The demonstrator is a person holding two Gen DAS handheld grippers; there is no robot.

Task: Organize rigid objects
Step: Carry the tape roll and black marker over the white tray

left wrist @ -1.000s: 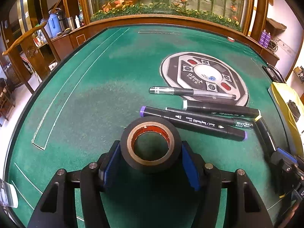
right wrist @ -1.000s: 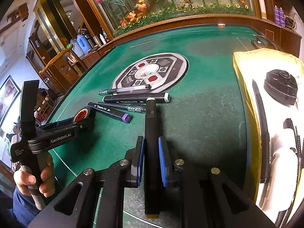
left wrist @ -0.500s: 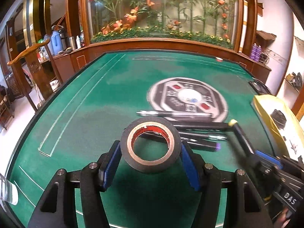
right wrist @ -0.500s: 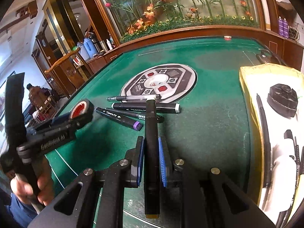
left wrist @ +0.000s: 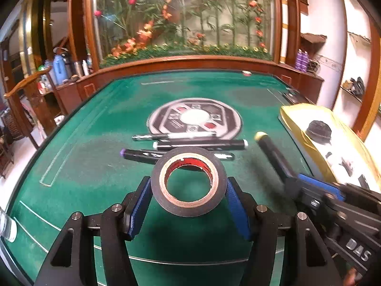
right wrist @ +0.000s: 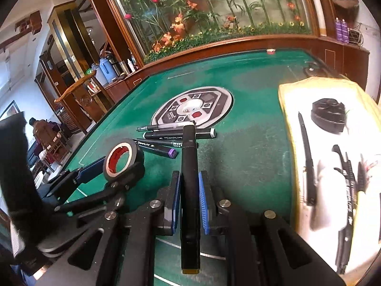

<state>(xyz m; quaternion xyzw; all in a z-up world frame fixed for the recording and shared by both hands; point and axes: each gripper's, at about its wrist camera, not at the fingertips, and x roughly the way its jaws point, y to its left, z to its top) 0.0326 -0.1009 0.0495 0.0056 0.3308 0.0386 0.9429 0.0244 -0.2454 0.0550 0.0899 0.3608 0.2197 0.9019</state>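
Observation:
A roll of black tape (left wrist: 189,182) with a tan and red core is clamped upright between the blue pads of my left gripper (left wrist: 189,190), lifted above the green felt table (left wrist: 95,157). The same roll of tape (right wrist: 122,158) shows at the left of the right wrist view. My right gripper (right wrist: 189,188) is shut on a black marker (right wrist: 189,166) with a yellow end, which points forward over the table. That marker (left wrist: 271,152) appears blurred at the right of the left wrist view. Three more pens and markers (left wrist: 195,144) lie side by side on the felt ahead.
A grey round control panel (left wrist: 194,118) sits in the table's middle. A yellow-rimmed white tray (right wrist: 285,90) at the right holds a black round cap (right wrist: 328,115), a pen and other dark items. A wooden rim and a planter wall lie beyond; a wooden chair stands at the left.
Both grippers have risen and pulled back from the row of pens, each keeping its load. The left one swung so the tray and the right gripper's marker came further into its view.

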